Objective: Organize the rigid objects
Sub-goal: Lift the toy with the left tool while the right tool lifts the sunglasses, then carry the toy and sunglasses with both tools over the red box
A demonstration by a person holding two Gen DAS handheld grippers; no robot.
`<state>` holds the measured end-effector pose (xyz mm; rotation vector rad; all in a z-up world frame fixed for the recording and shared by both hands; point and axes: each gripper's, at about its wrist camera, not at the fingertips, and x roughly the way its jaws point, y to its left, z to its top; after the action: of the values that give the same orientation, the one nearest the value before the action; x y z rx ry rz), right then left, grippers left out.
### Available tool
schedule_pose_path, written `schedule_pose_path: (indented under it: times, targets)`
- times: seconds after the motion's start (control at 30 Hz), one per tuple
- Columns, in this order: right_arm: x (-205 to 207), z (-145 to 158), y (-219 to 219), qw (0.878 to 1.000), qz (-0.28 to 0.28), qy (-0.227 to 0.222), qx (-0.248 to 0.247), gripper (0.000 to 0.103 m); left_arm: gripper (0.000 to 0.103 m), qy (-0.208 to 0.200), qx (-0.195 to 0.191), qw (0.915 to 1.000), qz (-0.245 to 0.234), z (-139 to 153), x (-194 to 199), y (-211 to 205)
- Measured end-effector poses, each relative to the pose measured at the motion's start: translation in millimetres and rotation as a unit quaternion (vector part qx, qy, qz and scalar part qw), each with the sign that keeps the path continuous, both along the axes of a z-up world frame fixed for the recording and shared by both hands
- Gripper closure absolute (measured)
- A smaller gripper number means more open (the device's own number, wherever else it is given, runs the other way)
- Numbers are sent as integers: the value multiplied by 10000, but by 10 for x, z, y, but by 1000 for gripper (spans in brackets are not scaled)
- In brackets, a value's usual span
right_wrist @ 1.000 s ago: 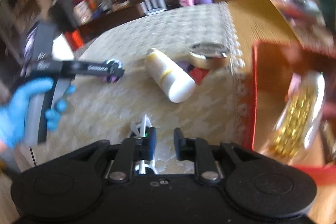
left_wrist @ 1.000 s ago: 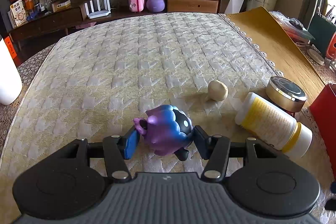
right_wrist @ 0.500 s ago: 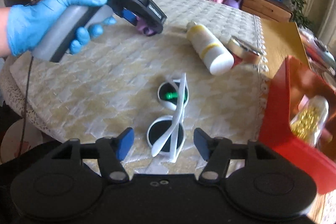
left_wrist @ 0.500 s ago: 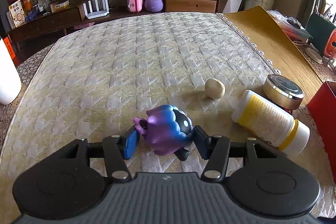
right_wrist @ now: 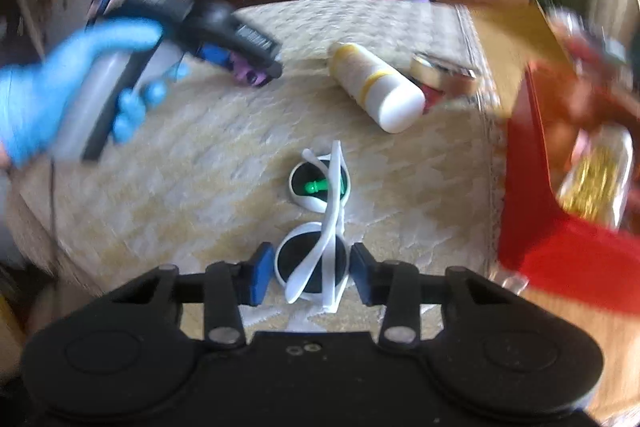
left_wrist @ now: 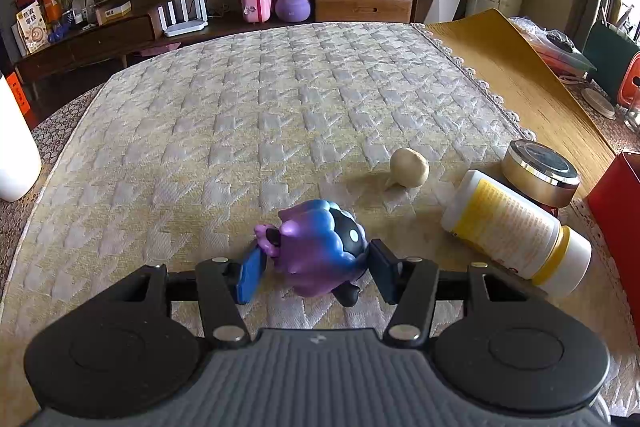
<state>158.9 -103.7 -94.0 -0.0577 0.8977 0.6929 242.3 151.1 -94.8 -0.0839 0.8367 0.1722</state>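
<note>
Left wrist view first: the left gripper (left_wrist: 316, 269) has its blue pads on either side of a purple-and-blue toy figure (left_wrist: 320, 251), clamped on it from both flanks. The figure sits low over the cream houndstooth tablecloth (left_wrist: 240, 131); can't tell if it's touching the cloth or just off it. A bit beyond it to the right there's a small beige ball (left_wrist: 409, 167). Further right a white bottle with a yellow label (left_wrist: 516, 229) lies on its side, cap end toward the camera, and right behind it stands a round tin with a gold rim (left_wrist: 540, 177). The red box (left_wrist: 618, 227) pokes in at the right edge.

Right wrist view is pretty smeared, but the main stuff reads fine. The right gripper (right_wrist: 307, 277) is spread wide, its blue pads flanking the near lens of a pair of white sunglasses (right_wrist: 320, 219) that lies folded on the tablecloth. Whether the pads actually touch the frame, can't tell. The far lens has something green (right_wrist: 316, 185) on it. Over on the left, a blue-gloved hand (right_wrist: 76, 95) grips the handle of the left gripper, the purple toy peeking out at its tip. The red box is on the right with a clear container of gold stuff (right_wrist: 596, 179) inside.
</note>
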Motion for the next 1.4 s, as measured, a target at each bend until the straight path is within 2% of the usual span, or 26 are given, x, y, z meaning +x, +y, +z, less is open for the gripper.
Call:
schedule_pose_path:
  times: [0.07,0.13,0.3,0.4,0.47,0.53,0.57,0.67,0.7,0.73,0.77,0.87,0.93,0.97,1.0,1.07,1.1,1.13,1.17,1.2,1.33,1.4]
  targets:
    - [143,-21,-195,9955,-362,570,659,62,48,9,13,10000,4,-2,2,-4]
    - [244,-59,-367,9852,-638,1023,1219,62,48,7,21,10000,-3,-2,4,-6]
    - [375,-91,-648,9577,-1002,1637,2143,62,48,-8,-109,9999,-20,2,8,13]
    - [432,-78,-768,9356,-1082,1926,2755,62,48,-30,-249,9997,29,28,-3,30]
    - [455,-108,-837,9166,-1135,2155,3172,62,48,-30,-238,9997,52,44,-15,33]
    - [478,-138,-824,9224,-1148,2118,3019,62,48,-28,-194,9998,49,67,-17,13]
    - [497,-207,-824,9180,-1206,2273,3017,62,48,-27,-184,9998,45,76,-27,11]
    - [502,-425,-940,8906,-1548,2674,3338,62,48,-42,-129,9999,-1,116,-49,-15]
    - [479,-452,-1000,8699,-1567,2781,3759,62,48,-45,-98,9999,-24,131,-51,-43]
    - [443,-448,-1049,8560,-1527,2707,4131,62,48,-46,-82,9999,-44,135,-51,-59]
    - [428,-448,-1063,8560,-1508,2628,4189,62,48,-41,-69,9999,-60,138,-37,-79]
    - [423,-569,-1015,8821,-1597,2709,3507,62,48,-24,-51,10000,-70,148,-19,-107]
    - [379,-583,-1059,8772,-1529,2645,3703,62,48,-54,-35,9999,-83,156,-27,-128]
    - [363,-530,-1073,8852,-1471,2426,3687,62,48,-58,-27,9999,-99,153,-36,-131]
    - [374,-520,-1075,8894,-1473,2389,3607,62,48,-41,-17,9999,-116,145,-37,-138]
    - [391,-546,-1119,8717,-1467,2577,3902,62,48,12,11,9999,-131,126,-23,-153]
    - [384,-505,-1110,8845,-1416,2387,3751,62,48,14,9,9999,-125,121,-23,-155]
    - [374,-472,-1088,9016,-1459,2253,3391,62,48,24,-1,9999,-120,116,-23,-157]
    - [382,-529,-1094,8997,-1534,2364,3334,62,48,33,-6,9999,-121,111,-20,-161]
    - [378,-573,-1105,8900,-1540,2504,3486,62,48,28,0,9999,-126,113,-22,-165]
    - [324,-341,-1038,9061,-1236,2134,3437,62,48,-4,8,9999,-139,151,-28,-179]
    - [350,-196,-1004,9185,-1126,1872,3297,62,48,-43,3,9999,-148,205,-39,-194]
